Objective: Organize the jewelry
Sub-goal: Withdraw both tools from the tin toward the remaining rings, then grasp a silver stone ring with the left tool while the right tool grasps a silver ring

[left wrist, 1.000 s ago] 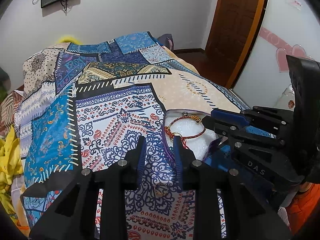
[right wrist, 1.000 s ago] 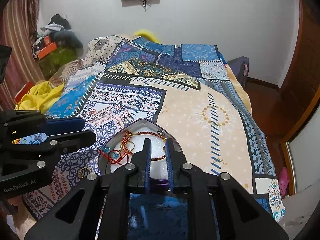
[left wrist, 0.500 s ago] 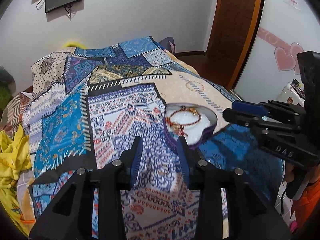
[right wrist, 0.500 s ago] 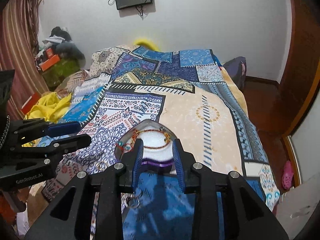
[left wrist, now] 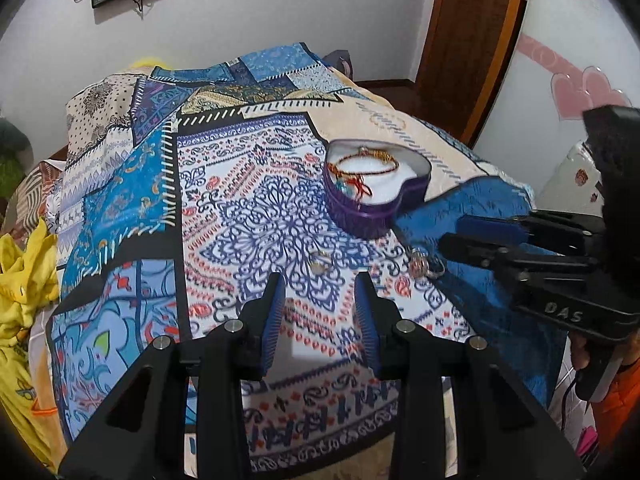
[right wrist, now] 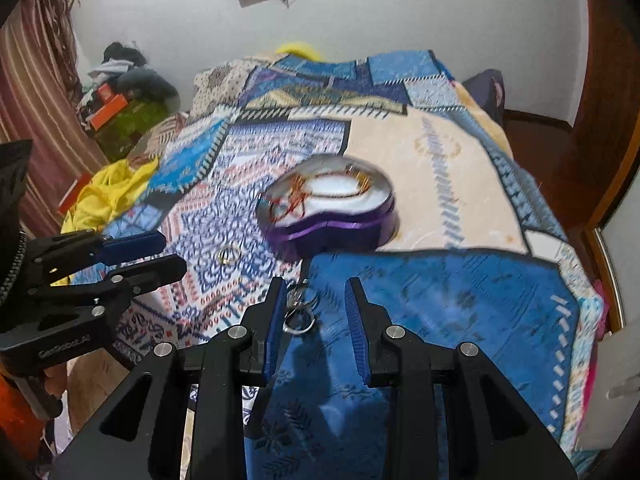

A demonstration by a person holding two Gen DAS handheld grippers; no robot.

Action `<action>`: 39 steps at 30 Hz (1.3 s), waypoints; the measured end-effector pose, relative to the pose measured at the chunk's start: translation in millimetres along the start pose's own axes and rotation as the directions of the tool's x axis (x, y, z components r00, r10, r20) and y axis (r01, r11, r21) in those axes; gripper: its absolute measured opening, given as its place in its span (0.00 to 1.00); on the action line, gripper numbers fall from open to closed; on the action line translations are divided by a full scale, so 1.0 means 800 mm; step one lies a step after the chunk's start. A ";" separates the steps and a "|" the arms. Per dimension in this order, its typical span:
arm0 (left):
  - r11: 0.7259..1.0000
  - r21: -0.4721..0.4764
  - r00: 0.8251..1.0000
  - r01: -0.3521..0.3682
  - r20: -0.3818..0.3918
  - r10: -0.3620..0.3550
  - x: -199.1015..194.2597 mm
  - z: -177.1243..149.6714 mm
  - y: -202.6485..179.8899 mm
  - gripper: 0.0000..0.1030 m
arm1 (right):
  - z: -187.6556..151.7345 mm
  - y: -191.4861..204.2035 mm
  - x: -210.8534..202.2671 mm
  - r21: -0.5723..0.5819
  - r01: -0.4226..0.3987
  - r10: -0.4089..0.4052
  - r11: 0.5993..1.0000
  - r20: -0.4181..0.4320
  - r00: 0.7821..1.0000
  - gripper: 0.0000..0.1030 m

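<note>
A purple heart-shaped jewelry box sits open on the patterned bedspread, with red and gold bracelets on its white lining. A gold ring lies on the cloth in front of the box. A silver ring with a small charm lies at the edge of the blue patch. My left gripper is open and empty, just short of the gold ring. My right gripper is open and empty, with the silver ring between its fingertips on the cloth.
The bedspread covers the whole bed. Yellow cloth lies at the bed's left side. A wooden door stands at the back right. Clutter and boxes sit by the far left wall.
Both grippers have pulled back from the box and opened wider. The right gripper has let go of the box's edge. The two rings have come into view on the cloth.
</note>
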State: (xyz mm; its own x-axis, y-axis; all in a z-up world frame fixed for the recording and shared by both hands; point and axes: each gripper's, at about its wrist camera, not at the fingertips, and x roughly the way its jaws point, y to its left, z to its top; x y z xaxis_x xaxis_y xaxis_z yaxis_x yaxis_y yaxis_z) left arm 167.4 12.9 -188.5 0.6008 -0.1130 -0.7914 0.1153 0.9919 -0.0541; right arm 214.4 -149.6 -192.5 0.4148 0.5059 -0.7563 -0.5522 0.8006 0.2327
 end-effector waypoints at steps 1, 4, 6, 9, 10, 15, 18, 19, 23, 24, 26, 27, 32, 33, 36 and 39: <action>1.000 0.004 1.000 -0.002 -0.001 0.002 0.000 -0.002 -0.001 0.34 | -0.001 0.002 0.003 -0.001 -0.003 0.003 1.000 -0.007 1.000 0.26; 1.000 0.013 1.000 -0.007 -0.002 0.007 -0.001 -0.006 -0.002 0.34 | -0.002 0.008 0.012 -0.014 0.005 -0.005 1.000 -0.018 1.000 0.26; 1.000 0.014 1.000 -0.005 -0.003 0.005 -0.001 -0.008 -0.002 0.34 | -0.002 0.010 0.018 -0.019 0.014 -0.014 1.000 -0.017 1.000 0.26; 1.000 0.010 1.000 -0.003 -0.003 0.003 -0.001 -0.009 0.000 0.34 | -0.002 0.006 0.016 -0.005 0.016 -0.016 1.000 -0.005 1.000 0.26; 1.000 0.007 1.000 -0.002 -0.004 0.002 -0.001 -0.009 0.001 0.34 | -0.003 0.005 0.016 -0.003 0.013 -0.013 1.000 -0.003 1.000 0.26; 1.000 -0.010 1.000 0.015 -0.010 -0.015 0.003 -0.008 0.003 0.34 | -0.005 0.003 0.011 -0.012 -0.005 0.005 1.000 0.000 1.000 0.24; 1.000 -0.009 1.000 0.019 -0.015 -0.019 0.007 -0.007 0.001 0.34 | -0.006 0.003 0.009 -0.018 -0.019 0.019 1.000 0.001 1.000 0.13; 1.000 -0.008 1.000 0.023 -0.017 -0.023 0.008 -0.007 0.000 0.34 | -0.007 0.004 0.009 -0.023 -0.011 0.011 1.000 0.003 1.000 0.10; 0.999 -0.004 0.999 0.040 -0.022 -0.040 0.011 -0.002 -0.009 0.34 | -0.006 0.002 0.003 -0.027 0.005 -0.004 1.000 0.017 1.000 0.07; 0.999 -0.002 0.999 0.044 -0.022 -0.044 0.012 -0.001 -0.010 0.34 | -0.007 -0.001 -0.002 -0.023 0.006 -0.005 1.000 0.024 1.000 0.07; 0.998 0.001 0.998 0.059 -0.026 -0.059 0.014 0.004 -0.016 0.34 | -0.007 -0.004 -0.009 -0.021 0.018 -0.017 1.000 0.038 0.999 0.07; 0.998 0.002 0.997 0.070 -0.031 -0.069 0.016 0.006 -0.020 0.34 | -0.008 -0.006 -0.013 -0.021 0.026 -0.026 0.999 0.041 0.999 0.07; 0.992 0.008 0.991 0.122 -0.057 -0.121 0.030 0.015 -0.041 0.34 | -0.014 -0.022 -0.026 -0.004 0.084 -0.083 0.996 0.032 0.996 0.08; 0.991 0.012 0.990 0.131 -0.063 -0.130 0.034 0.016 -0.047 0.34 | -0.015 -0.026 -0.027 0.004 0.086 -0.086 0.996 0.024 0.996 0.09; 0.988 0.015 0.985 0.151 -0.088 -0.149 0.047 0.018 -0.060 0.34 | -0.020 -0.038 -0.031 0.041 0.079 -0.080 0.996 0.016 0.997 0.24; 0.985 0.014 0.978 0.170 -0.123 -0.167 0.061 0.019 -0.070 0.34 | -0.025 -0.044 -0.037 0.057 0.087 -0.089 0.995 0.025 0.996 0.35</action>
State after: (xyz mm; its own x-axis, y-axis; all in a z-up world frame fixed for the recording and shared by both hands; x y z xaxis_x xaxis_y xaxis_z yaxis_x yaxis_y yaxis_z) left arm 202.1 -48.7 -214.8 0.4715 -0.2695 -0.8397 0.2269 0.9572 -0.1798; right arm 207.1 -198.8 -190.3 0.4805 0.4406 -0.7582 -0.4714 0.8588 0.2004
